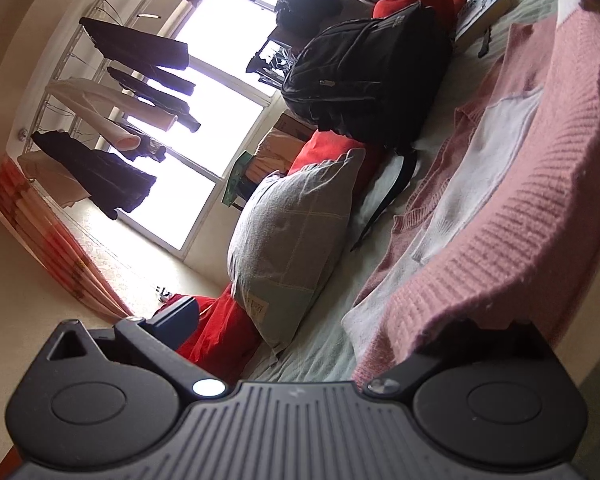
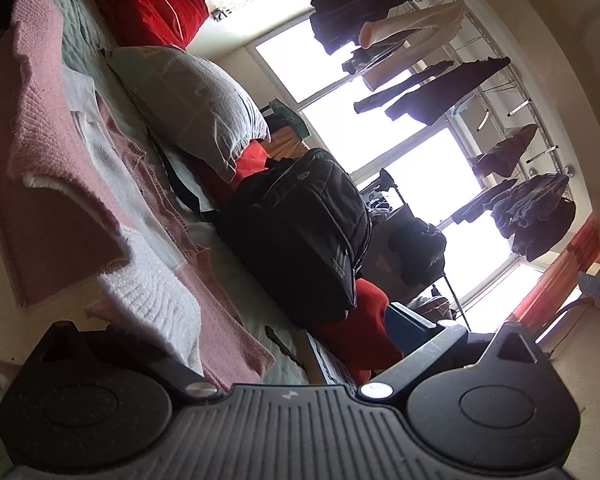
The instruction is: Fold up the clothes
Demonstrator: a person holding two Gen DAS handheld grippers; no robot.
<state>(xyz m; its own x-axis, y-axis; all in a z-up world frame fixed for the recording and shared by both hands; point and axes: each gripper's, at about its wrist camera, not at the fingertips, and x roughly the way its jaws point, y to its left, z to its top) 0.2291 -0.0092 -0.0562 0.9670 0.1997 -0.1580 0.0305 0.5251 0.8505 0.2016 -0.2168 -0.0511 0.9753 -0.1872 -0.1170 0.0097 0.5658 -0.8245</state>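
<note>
The pink and white sweater [image 1: 532, 184] lies spread on the bed [image 1: 324, 344], beside a black backpack [image 1: 364, 76] and a grey pillow [image 1: 296, 224]. Both the left tool [image 1: 328, 316] and the right tool [image 2: 236, 328] stand spread wide, each with 1 finger tucked under a sweater edge.

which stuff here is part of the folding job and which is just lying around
Job: pink sweater, left claw, right claw.

Lying about: backpack, grey pillow, red cushion, box, clothes on rack.
</note>
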